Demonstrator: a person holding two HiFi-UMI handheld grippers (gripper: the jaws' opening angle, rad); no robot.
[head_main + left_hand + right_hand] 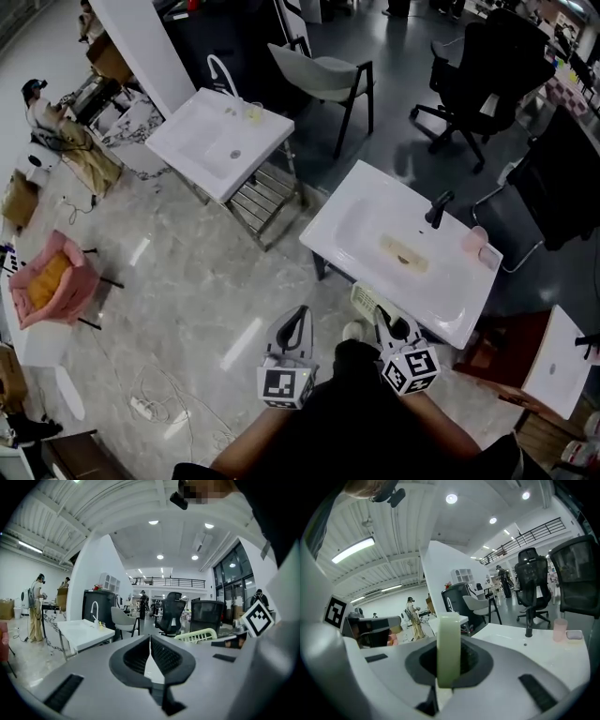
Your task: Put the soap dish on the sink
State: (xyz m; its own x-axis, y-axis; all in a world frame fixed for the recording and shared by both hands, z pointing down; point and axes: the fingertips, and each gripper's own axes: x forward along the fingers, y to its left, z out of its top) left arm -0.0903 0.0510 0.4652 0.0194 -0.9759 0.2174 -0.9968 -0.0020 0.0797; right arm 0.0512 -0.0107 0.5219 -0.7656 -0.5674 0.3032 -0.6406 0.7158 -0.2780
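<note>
Left gripper [298,323]: your jaws are closed flat against each other with nothing between them. Its own view [150,644] confirms bare ribbed pads pressed together. It hangs in front of your body, over the floor, and takes no part in the load.

Right gripper [386,323]: your jaws are nearly closed and clamped on the soap dish [364,298], a pale green slatted piece. In the right gripper view [448,660] the dish [448,644] stands on edge between the pads, its thin rim facing the camera and rising above the fingertips. The left gripper view shows the same dish [197,635] projecting just beside it, slats visible. The grip looks secure, though it holds by a narrow edge only.

Position of the dish: in the air, just short of the near corner of the white sink [450,300] and not touching it. The sink deck [543,644] lies ahead and slightly to the right of the jaws.

Step in hand, by my judgement: transport. The pick is done and the placement is not yet made.

Next move calls for the following. Bring the right gripper over the flat deck and choose a bare patch. The black tap [437,208] and the pink cup [476,240] occupy the far right part of the rim, so keep clear of them. Roll the dish from edge-on to flat, lower it until it rests on the deck, then part the jaws. Avoid releasing over the basin slope, where the dish could slide.
</note>
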